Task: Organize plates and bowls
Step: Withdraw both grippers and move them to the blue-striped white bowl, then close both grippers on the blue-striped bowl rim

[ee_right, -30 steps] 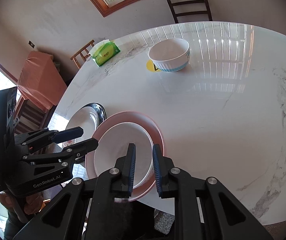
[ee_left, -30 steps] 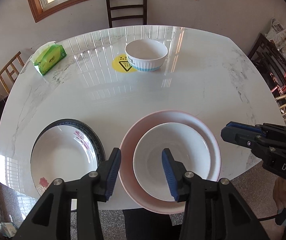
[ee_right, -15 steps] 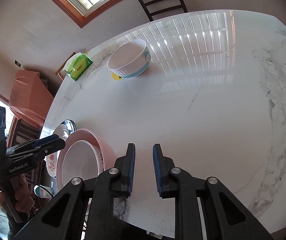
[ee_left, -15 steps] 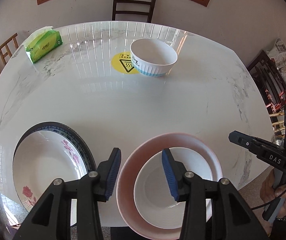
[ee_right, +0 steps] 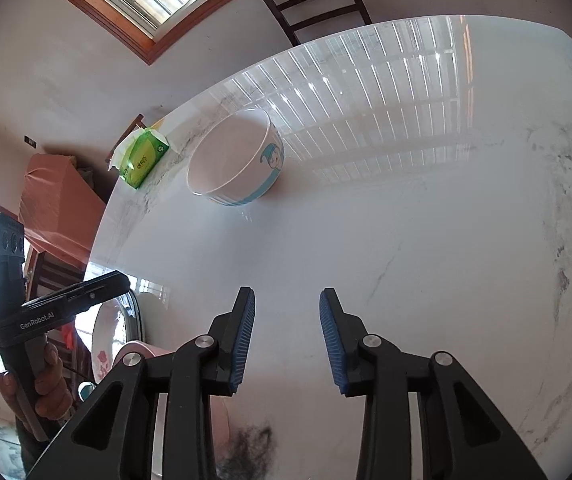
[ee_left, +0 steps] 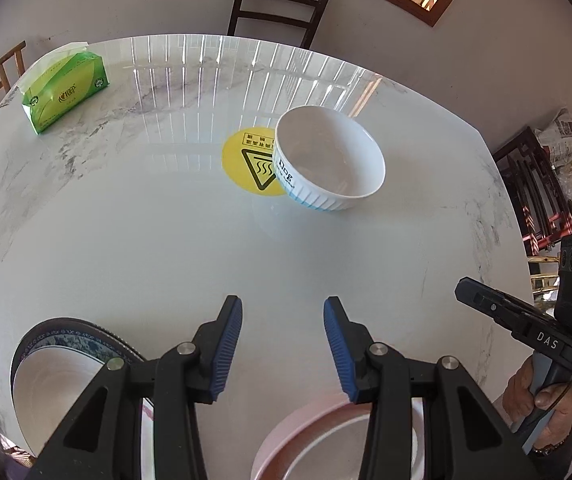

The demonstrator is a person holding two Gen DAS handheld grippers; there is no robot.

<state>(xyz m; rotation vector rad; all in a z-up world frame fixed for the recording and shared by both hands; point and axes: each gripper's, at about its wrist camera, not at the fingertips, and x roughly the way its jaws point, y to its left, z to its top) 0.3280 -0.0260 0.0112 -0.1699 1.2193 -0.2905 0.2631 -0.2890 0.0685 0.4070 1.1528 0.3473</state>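
Right wrist view shows my right gripper (ee_right: 286,336) with its jaws just opened to a moderate gap and nothing between them, only bare marble table (ee_right: 426,240) beneath. My left gripper (ee_left: 283,346) stands at a similar moderate width, also empty. The task's loose piece is the ribbed white bowl with blue trim (ee_left: 328,160), upright far across the table, overlapping a yellow hot-surface sticker (ee_left: 248,160), well apart from both grippers. Near me sit the pink plate (ee_left: 298,428) with a white dish nested in it and, to its left, the dark-rimmed flowered plate (ee_left: 66,364), both right at the table's near edge. My worry is the bowl: its glazed wall looks slick and thick-lipped, so if I pinch the rim shallowly it could slip, tip or skid on the glossy marble. My jaws may also need to open further to straddle that rim. Reaching out, my forearms pass over the near stack, and a nudge there could push plates off the edge. The green tissue pack (ee_left: 66,90) looks safely out of the way.
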